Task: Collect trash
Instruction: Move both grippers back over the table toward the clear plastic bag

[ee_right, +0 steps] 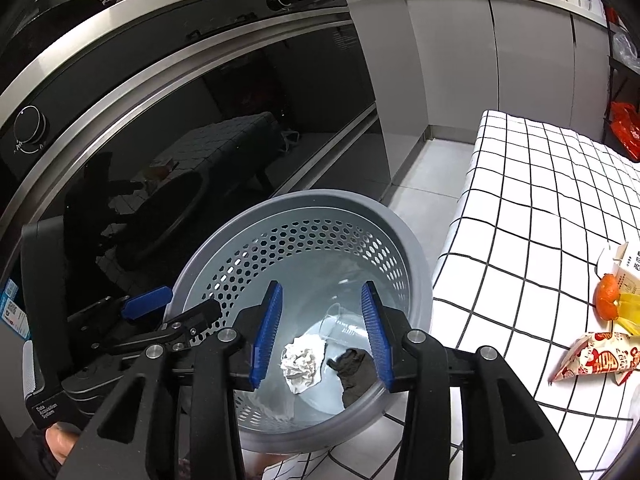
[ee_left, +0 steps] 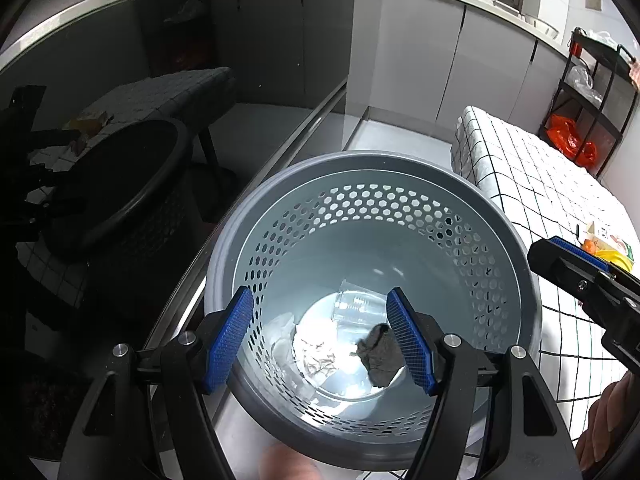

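A grey perforated trash bin stands on the floor between the oven and the table; it also shows in the right wrist view. Inside lie a clear plastic cup, crumpled white tissue and a dark grey wad. My left gripper is open and empty above the bin's mouth. My right gripper is open and empty above the bin too. On the checked tablecloth lie an orange peel, a red-and-white snack wrapper and a small carton.
A black glass oven door stands left of the bin. Grey cabinets run along the back. A black shelf rack with orange bags stands at the far right. White floor tiles show between table and cabinets.
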`<state>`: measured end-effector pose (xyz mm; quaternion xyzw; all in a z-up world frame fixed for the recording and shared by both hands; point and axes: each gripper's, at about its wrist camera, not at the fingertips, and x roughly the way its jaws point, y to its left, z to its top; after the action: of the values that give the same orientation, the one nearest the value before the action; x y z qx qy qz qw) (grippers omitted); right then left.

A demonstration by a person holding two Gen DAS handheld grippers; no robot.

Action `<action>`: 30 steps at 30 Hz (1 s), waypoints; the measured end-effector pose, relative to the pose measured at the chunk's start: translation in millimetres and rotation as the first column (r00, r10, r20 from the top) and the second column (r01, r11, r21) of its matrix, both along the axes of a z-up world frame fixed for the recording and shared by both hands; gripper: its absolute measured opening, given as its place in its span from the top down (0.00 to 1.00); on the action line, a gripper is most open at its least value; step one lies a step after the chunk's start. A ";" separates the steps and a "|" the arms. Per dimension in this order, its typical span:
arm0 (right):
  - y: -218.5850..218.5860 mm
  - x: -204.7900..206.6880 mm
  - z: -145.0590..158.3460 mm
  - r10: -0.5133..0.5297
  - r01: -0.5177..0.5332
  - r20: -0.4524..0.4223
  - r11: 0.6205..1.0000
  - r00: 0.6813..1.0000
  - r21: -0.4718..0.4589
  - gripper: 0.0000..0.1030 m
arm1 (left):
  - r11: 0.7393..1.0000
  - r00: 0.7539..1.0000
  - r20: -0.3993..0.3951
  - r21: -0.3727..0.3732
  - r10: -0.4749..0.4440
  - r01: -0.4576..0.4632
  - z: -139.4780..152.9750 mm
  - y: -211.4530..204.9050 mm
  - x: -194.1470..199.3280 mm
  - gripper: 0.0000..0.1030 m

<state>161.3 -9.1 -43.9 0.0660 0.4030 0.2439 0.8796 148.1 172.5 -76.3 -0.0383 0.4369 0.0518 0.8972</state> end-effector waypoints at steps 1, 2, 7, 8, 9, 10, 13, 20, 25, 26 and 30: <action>-0.6 -0.7 0.2 -0.001 0.001 0.001 1.000 1.000 0.000 0.61 | 1.000 1.000 0.002 0.000 0.000 0.000 0.5 -0.8 0.0 0.34; -2.1 -1.5 0.7 -0.004 0.004 0.003 1.000 1.000 0.000 0.60 | 1.000 1.000 0.004 0.000 0.000 0.000 1.0 -2.2 -0.2 0.34; -12.2 -6.3 3.5 -0.025 0.025 0.015 1.000 1.000 0.002 0.57 | 1.000 1.000 0.017 0.001 -0.011 0.011 3.6 -10.3 -1.2 0.31; -15.4 -7.8 4.1 -0.031 0.031 0.017 1.000 0.999 0.001 0.55 | 1.000 1.000 0.020 0.003 -0.013 0.013 4.1 -12.0 -1.3 0.31; -16.6 -8.8 5.1 -0.036 0.036 0.019 0.999 0.999 0.000 0.55 | 1.000 1.000 0.023 0.004 -0.016 0.016 4.7 -13.5 -1.2 0.31; -19.7 -10.4 5.6 -0.042 0.042 0.021 0.999 0.999 -0.002 0.55 | 1.000 0.999 0.027 0.006 -0.020 0.020 5.6 -16.6 -1.4 0.31; -29.0 -17.8 6.8 -0.057 0.057 0.028 0.998 0.998 -0.008 0.55 | 1.000 0.999 0.040 0.009 -0.030 0.029 7.9 -25.2 -3.1 0.30; -59.3 -33.5 11.3 -0.108 0.109 0.057 0.994 0.993 -0.020 0.46 | 0.997 0.992 0.097 -0.013 -0.078 0.080 19.0 -50.9 -11.1 0.21; -93.4 -49.0 12.8 -0.172 0.174 0.063 0.985 0.983 -0.016 0.45 | 0.991 0.984 0.126 -0.033 -0.125 0.130 23.5 -77.6 -16.7 0.17; -101.5 -52.5 13.1 -0.188 0.189 0.066 0.982 0.980 -0.018 0.45 | 0.989 0.983 0.125 -0.035 -0.136 0.142 23.5 -84.2 -16.8 0.17; -134.8 -64.1 13.6 -0.253 0.256 0.072 0.966 0.965 -0.030 0.43 | 0.983 0.977 0.125 -0.047 -0.170 0.177 23.0 -108.1 -17.2 0.17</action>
<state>97.3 -144.0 -30.3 0.0917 0.3658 0.1231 0.9179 130.8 64.4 -53.3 -0.0289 0.3851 -0.0420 0.9215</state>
